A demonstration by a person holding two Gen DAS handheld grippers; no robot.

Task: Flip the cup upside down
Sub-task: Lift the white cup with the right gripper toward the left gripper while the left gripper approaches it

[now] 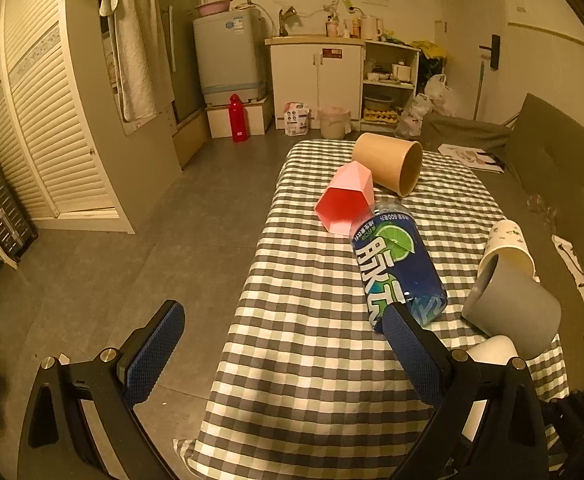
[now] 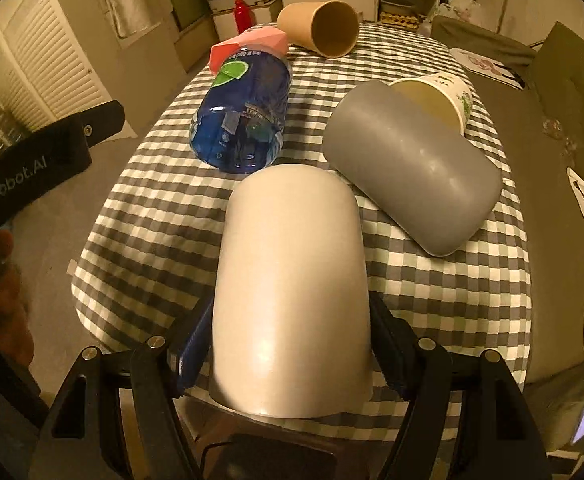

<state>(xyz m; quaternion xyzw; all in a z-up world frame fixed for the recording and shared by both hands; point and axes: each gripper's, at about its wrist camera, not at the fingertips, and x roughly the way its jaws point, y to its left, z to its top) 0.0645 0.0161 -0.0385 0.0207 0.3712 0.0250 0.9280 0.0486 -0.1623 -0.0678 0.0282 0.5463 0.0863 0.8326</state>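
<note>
My right gripper (image 2: 287, 344) is shut on a white cup (image 2: 292, 280), which lies along the fingers with its closed end pointing away, over the near end of the checkered table (image 2: 151, 220). A corner of that cup shows in the left wrist view (image 1: 492, 350). My left gripper (image 1: 283, 332) is open and empty above the table's left edge, just short of the blue bottle (image 1: 400, 268). A grey cup (image 2: 412, 168) lies on its side to the right of the white cup.
A blue bottle (image 2: 243, 112), a pink faceted cup (image 1: 344, 200), a tan cup (image 1: 388, 162) and a patterned paper cup (image 1: 508, 248) all lie on their sides on the table. A sofa (image 1: 564, 184) runs along the right. Bare floor (image 1: 131, 260) lies left.
</note>
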